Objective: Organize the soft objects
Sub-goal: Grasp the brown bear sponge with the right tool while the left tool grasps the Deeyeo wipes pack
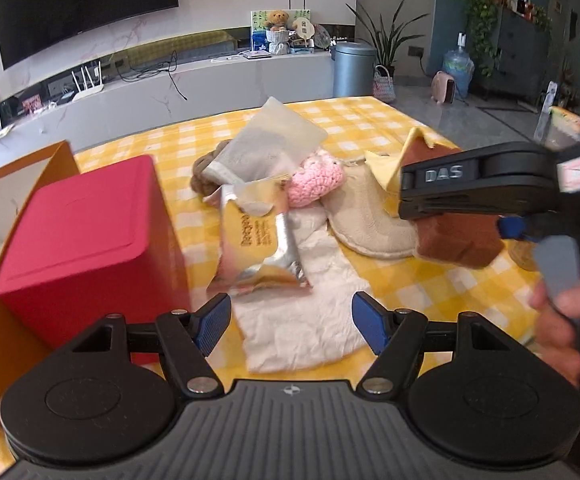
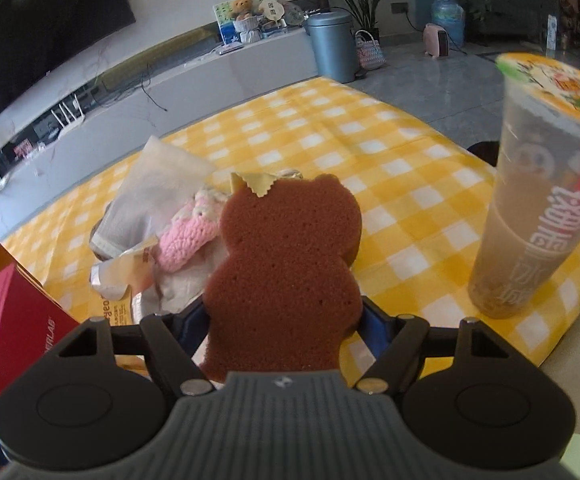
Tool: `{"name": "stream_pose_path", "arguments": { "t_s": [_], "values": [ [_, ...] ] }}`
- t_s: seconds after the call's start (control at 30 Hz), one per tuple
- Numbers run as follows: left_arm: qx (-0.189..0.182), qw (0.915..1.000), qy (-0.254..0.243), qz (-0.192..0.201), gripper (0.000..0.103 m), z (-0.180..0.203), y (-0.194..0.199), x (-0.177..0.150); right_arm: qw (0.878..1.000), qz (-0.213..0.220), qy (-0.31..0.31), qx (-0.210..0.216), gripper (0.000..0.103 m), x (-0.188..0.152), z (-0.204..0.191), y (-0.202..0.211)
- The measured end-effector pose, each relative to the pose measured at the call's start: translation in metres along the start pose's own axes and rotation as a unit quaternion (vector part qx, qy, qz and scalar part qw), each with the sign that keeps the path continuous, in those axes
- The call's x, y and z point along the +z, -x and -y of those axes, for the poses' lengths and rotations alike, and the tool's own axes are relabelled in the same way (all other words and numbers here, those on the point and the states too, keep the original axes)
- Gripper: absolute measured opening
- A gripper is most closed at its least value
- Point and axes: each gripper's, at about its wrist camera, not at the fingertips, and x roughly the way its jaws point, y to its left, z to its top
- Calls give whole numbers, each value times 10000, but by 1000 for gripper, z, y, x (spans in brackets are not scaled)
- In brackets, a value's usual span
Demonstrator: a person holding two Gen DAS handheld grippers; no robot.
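At nine o'clock of our left gripper (image 1: 290,320), unclenched and empty, stands the red box (image 1: 85,236); the foil snack packet (image 1: 257,248) lies just ahead at twelve, long axis pointing away; our right gripper (image 2: 285,320) clasps the brown sponge (image 2: 285,264), lifted.

Yellow-and-white checked tablecloth (image 2: 390,152); brown bear-shaped sponge (image 2: 285,280); pink crocheted piece (image 1: 318,180); red box (image 1: 85,240); silver-and-yellow snack wrapper (image 1: 257,240).
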Motion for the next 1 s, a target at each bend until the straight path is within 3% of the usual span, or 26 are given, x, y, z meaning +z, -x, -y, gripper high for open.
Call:
{"name": "stream_pose_path", "arguments": {
  "t_s": [0.27, 0.37, 0.5, 0.73, 0.8, 1.0],
  "values": [
    [480, 9988, 61, 62, 81, 9, -50, 20, 9988, -465, -166, 2, 74, -1, 15, -12],
    [627, 9978, -220, 78, 82, 12, -64, 26, 9987, -463, -6, -211, 74, -4, 14, -13],
    [818, 9966, 11, -90, 82, 10, -84, 31, 9985, -517, -63, -162, 74, -5, 17, -17],
    [1493, 9885, -168, -168, 86, 19, -106, 34, 9984, -540, 53, -137, 75, -7, 13, -19],
    [1760, 9841, -98, -227, 85, 18, -111, 34, 9984, -535, 69, -138, 75, -7, 12, -19],
    [1751, 9827, 528, -282, 86, 9, -113, 30, 9982, -558, 138, -157, 75, -7, 10, -20]
  ]
}}
